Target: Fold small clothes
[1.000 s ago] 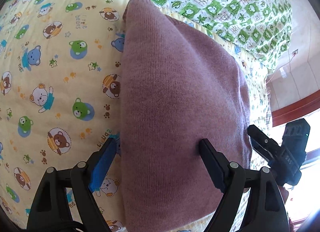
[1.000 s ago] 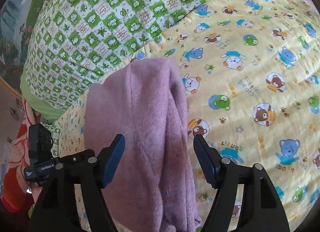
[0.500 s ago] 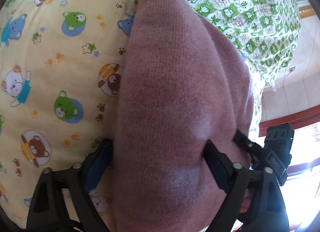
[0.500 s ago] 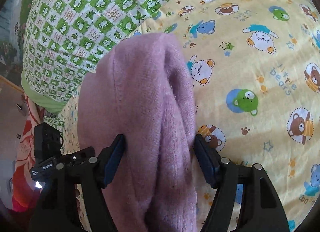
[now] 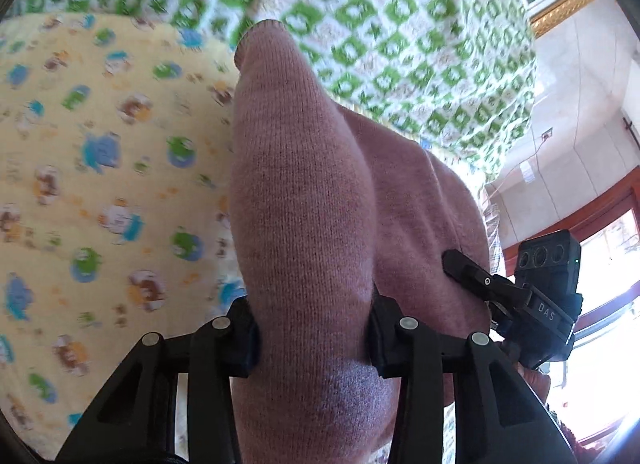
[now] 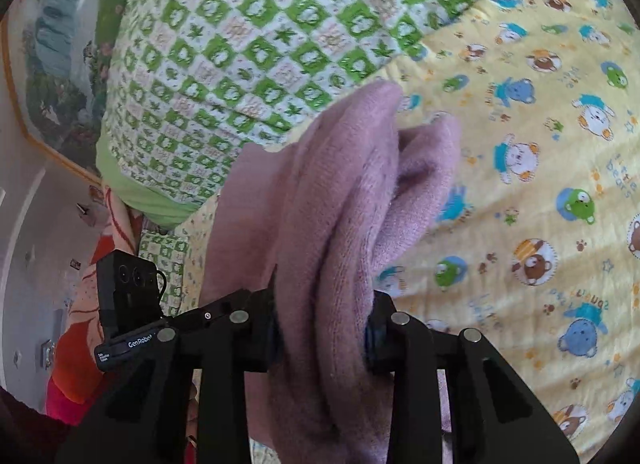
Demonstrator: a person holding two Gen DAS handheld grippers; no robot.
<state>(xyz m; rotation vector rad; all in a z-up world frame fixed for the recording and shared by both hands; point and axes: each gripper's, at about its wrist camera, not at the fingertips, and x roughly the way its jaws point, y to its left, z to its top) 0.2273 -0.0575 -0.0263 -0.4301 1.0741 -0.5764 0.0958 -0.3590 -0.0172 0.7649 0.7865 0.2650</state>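
1. Bed as work surface: yellow bear-print sheet [image 6: 520,167], green checked quilt [image 6: 256,47] bunched along far edge; wall and window frame off to one side.
2. Pink knit garment [image 5: 304,223] lifted off sheet, bunched into thick roll, far end drooping toward boundary between sheet and quilt. Exact type unclear, probably small sweater.
3. Left gripper [image 5: 312,328] clamped on garment, jaws pressed into thick bundle of knit from both sides.
4. Right gripper [image 6: 324,328] likewise clamped on garment [image 6: 344,223], several layers squeezed between jaws; seen at right edge of left view, just beside left gripper.
5. Handling, judged: soft, light, limp; no stiffness, sags wherever unsupported. Fuzzy knit, not slippery, so little slip risk; stretchy, so likely to distort if pulled hard. Not fragile.
6. Grip advice: best taken at edge or corners, hem or shoulders, single or double layer, grippers well apart to spread fabric flat. Present grips sit close together on bunched mass, fine for carrying, poor for clean crease.
7. Look: dusty pink-mauve, fine ribbed knit on outer face, fluffier nap on inner folds in right view; rounded end pointing toward quilt. No print, buttons or labels visible.
8. Left view motion-blurred; sheet detail there unreliable.
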